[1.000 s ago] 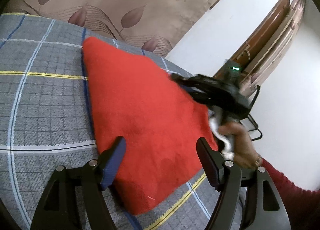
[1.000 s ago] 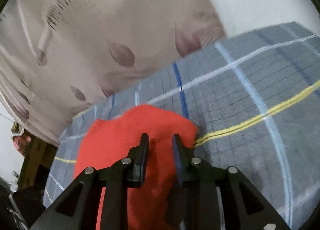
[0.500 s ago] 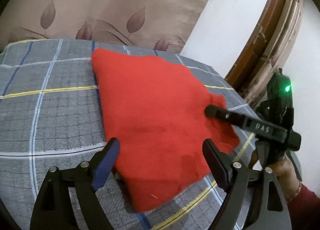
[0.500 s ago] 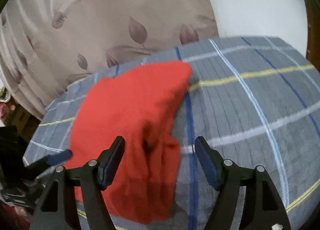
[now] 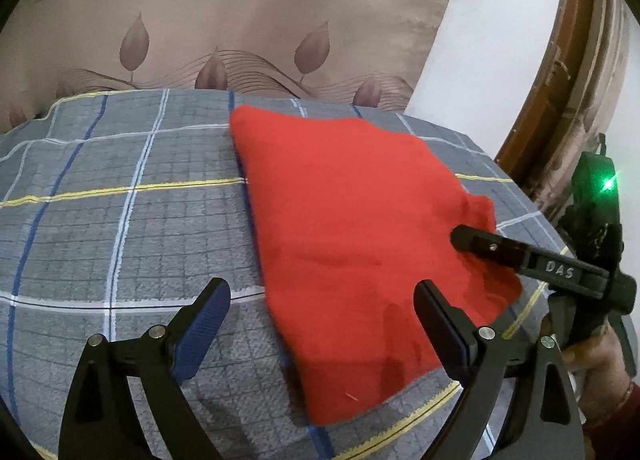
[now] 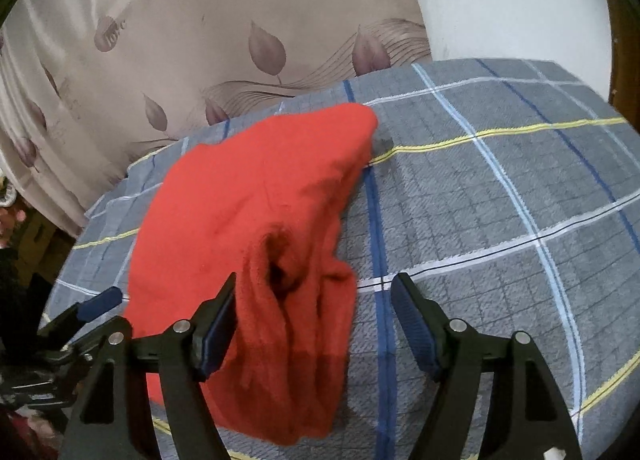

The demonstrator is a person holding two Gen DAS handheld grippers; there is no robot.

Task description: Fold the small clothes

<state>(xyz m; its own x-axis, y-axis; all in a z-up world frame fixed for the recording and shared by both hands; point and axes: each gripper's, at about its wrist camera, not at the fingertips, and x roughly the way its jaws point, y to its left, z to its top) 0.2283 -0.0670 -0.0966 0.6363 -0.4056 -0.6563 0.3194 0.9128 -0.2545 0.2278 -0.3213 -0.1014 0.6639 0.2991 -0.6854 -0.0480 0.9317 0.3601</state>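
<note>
Hovering open — both hand-held grippers

Garment lies on bedspread, before curtain.

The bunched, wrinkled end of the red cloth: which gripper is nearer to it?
Right. The right gripper is open, straddling the bunched end of the red cloth; the left gripper is open at the flatter opposite corner.
</note>
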